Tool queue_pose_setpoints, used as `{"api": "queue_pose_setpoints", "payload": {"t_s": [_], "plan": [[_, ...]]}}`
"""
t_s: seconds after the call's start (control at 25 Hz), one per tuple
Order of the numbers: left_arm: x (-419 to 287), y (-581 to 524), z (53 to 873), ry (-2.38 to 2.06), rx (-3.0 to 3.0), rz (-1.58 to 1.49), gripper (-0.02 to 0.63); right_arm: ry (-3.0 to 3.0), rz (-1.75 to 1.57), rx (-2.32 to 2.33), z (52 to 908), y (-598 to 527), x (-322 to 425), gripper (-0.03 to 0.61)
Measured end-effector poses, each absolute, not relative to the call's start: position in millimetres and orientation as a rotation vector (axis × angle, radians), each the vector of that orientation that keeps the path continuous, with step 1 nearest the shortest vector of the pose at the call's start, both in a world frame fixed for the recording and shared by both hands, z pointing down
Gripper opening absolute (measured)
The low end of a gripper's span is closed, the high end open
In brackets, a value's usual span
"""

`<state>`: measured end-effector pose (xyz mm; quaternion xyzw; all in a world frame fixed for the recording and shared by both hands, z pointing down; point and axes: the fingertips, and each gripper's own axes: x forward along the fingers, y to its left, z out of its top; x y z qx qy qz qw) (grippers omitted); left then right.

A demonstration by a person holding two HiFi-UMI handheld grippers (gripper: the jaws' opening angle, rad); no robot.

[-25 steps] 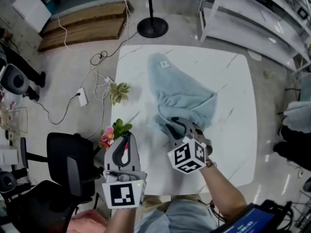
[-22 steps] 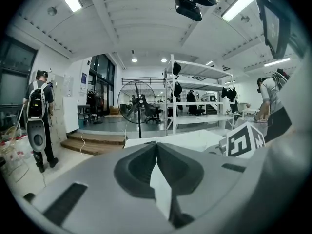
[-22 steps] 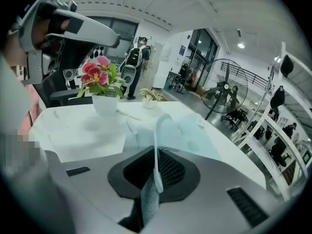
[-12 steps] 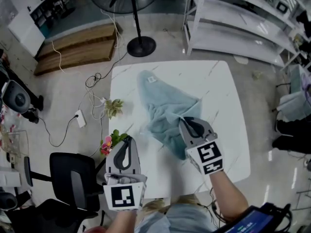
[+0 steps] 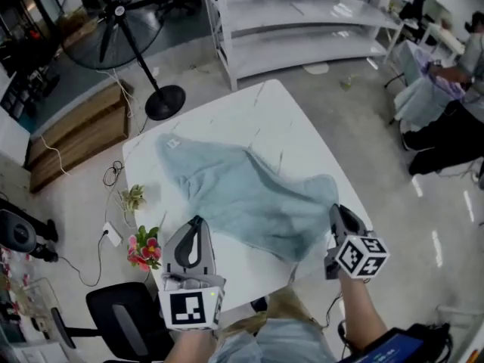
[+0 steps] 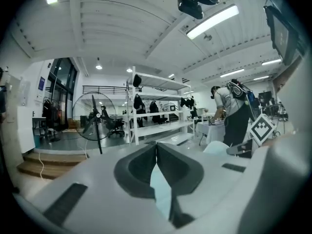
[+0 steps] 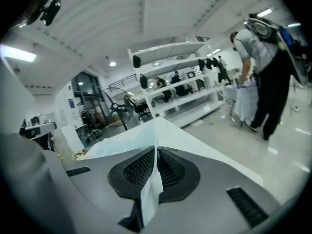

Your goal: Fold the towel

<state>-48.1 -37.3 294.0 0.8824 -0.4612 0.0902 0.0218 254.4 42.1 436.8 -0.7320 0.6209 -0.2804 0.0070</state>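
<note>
A light blue towel [image 5: 242, 195] lies spread over the white marble table [image 5: 257, 108], with its white label near the far left corner. My right gripper [image 5: 335, 209] is at the table's right edge, shut on the towel's right corner. Its jaws have just been closing, and a fold of towel [image 7: 148, 199] hangs between the pads in the right gripper view. My left gripper [image 5: 197, 221] is shut at the towel's near left edge and holds nothing. In the left gripper view the closed jaws [image 6: 156, 145] meet, and blue cloth shows below them.
A standing fan [image 5: 113, 13] and white shelving [image 5: 302, 21] stand beyond the table. Flowers [image 5: 144, 248] and a small plant [image 5: 132, 197] sit on the floor to the left, near a black chair [image 5: 125, 316]. A person [image 5: 454, 74] is at the far right.
The right gripper closed on the bunched towel, rolled, and pulled its corner far to the right, so the towel is stretched out. The left gripper shifted a little and stayed shut.
</note>
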Motion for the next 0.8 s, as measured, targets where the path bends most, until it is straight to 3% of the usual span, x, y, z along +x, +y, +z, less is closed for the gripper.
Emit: {"api": "queue_pose_setpoints", "payload": {"t_s": [0.32, 0.52, 0.8], "plan": [[8.1, -18.6, 318.9, -1.197, 2.871, 0.407, 0.009, 1.694, -1.131, -2.356, 523.6, 121.4, 265.7, 0.043], [27.1, -12.3, 326.9, -1.129, 2.880, 0.417, 0.009, 1.821, -1.048, -2.343, 505.7, 114.9, 272.4, 0.152], [37.8, -20.8, 316.9, -1.124, 2.883, 0.405, 0.009, 2.266, -0.947, -2.336, 484.8, 69.5, 302.0, 0.160]]}}
